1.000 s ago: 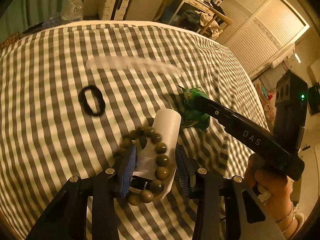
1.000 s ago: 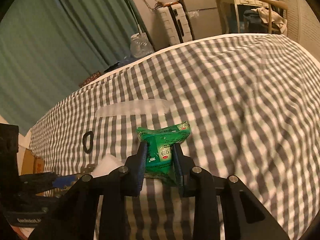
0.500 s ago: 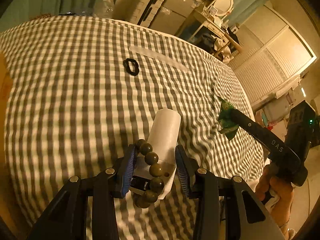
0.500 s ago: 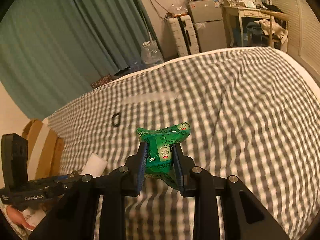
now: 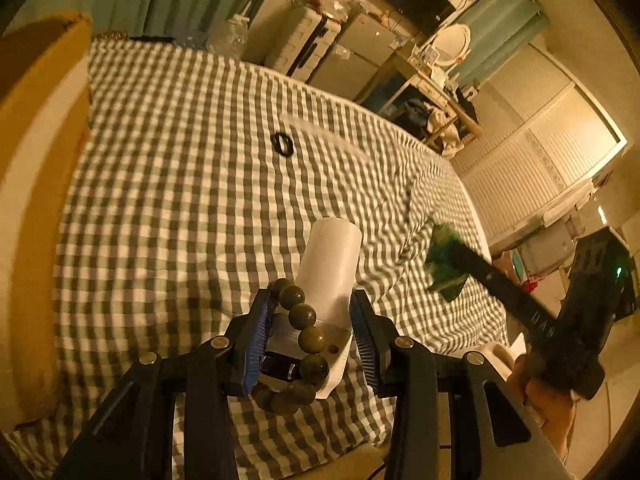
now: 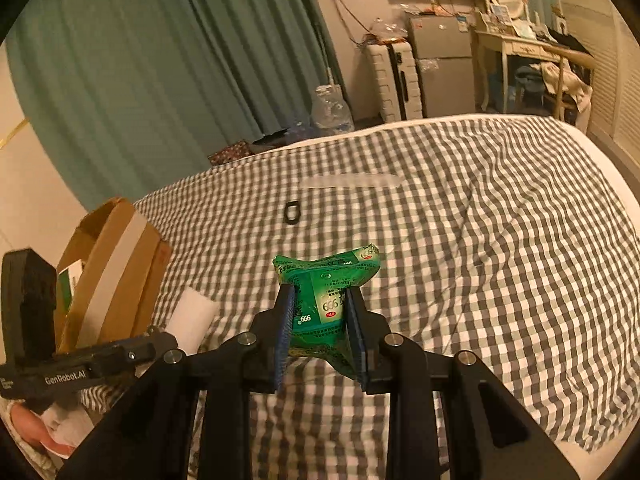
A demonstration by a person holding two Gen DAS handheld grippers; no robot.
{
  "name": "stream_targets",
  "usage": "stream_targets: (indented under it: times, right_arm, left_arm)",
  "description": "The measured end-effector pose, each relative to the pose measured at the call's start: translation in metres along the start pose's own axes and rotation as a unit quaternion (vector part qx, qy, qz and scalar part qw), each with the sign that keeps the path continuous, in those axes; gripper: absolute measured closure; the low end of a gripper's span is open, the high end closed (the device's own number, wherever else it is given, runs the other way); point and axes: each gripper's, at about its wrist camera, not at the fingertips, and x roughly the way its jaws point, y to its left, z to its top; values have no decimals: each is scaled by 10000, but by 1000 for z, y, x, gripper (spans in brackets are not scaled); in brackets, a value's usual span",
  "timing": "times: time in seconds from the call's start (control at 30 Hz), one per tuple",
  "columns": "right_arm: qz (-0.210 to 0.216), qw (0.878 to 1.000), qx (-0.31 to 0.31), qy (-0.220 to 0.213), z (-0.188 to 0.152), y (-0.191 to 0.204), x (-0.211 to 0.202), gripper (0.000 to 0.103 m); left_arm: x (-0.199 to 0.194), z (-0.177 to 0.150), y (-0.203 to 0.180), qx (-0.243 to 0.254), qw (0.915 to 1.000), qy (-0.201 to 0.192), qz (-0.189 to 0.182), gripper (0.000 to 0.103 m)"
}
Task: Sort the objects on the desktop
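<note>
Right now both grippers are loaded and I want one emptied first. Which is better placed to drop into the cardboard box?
Left. The left gripper, shut on the white tube and bead bracelet, is beside the cardboard box; the right gripper, holding the green packet, sits farther off.

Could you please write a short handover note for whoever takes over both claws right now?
Left claw: shut on a white tube with a bead bracelet looped around it, held above the checked bed cover.
Right claw: shut on a green sachet, also in the air.
Still on the cover: a black hair tie and a clear comb.
Cardboard box stands at the left edge.
Left to do: put down both held loads, then sort the hair tie and comb.
</note>
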Motion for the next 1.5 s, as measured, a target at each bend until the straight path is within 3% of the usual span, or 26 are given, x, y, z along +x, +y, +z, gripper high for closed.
stream_targets:
  times: [0.3,0.47,0.7,0.97,1.17,1.23,1.3,1.37,1.5]
  right_arm:
    - [640,9973,-337,-119,19,60,-29,78]
    - [1134,9912,-668,-151,37,115,-34,78]
    - [1806,9784,-1002,62,45,205,-18,78]
    - [2104,9642,-1481,640,22,296,32,77]
    - [1989,9593,-1769,944,-2,332,65,75]
    - [1829,9607,-1887,897,-6,338,68,66]
    - [1617,9628,-2044,715,-10,339,67,54]
    - [1431,9627,-2249,469,-12,342,60,53]
    - [1075,9599,-2587,88,-15,338,45,49]
  left_arm:
    - [-75,37,4,75,9985,-549,40,62]
    - [-128,68,15,101,9955,-895,291,62]
    - [-211,94,71,-46,9884,-1189,946,62]
    - [-215,71,152,-444,9831,-1079,1409,62]
    - [-199,60,181,-390,9829,-1067,1449,62]
    - [-199,62,177,-228,9828,-1072,1485,60]
    - [-204,60,171,-3,9822,-1141,1493,39]
    - [-211,60,162,120,9789,-1316,1560,25]
    - [-217,61,147,299,9714,-1523,1797,19]
